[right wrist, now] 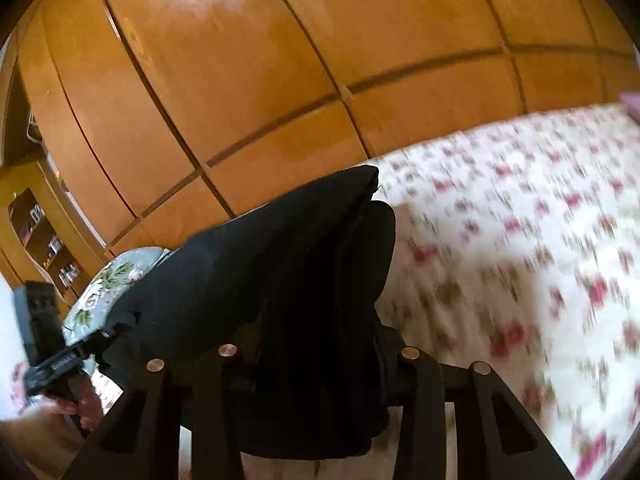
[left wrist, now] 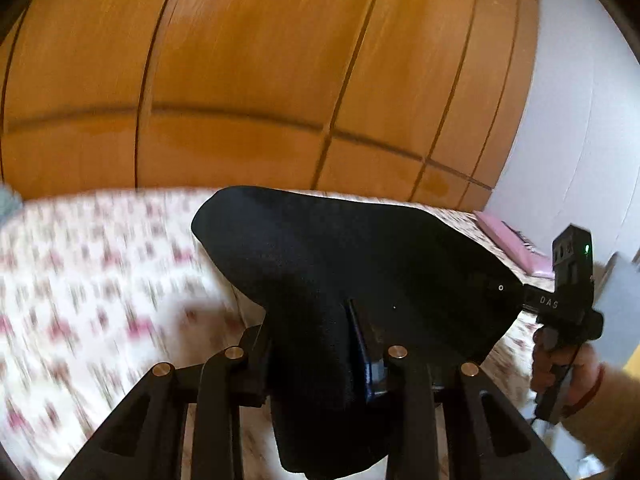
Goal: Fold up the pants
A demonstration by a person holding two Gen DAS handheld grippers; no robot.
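Both grippers hold the black pants (left wrist: 340, 264) lifted above the floral bed (left wrist: 100, 280): the left gripper (left wrist: 320, 368) and right gripper (right wrist: 316, 364) have their fingers closed on the cloth, stretched between them.

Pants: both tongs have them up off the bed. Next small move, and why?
Probably lower both together toward the floral bedspread. The black pants hang clamped in the left tongs and right tongs, bunched and lifted; a fold needs them laid flat first.
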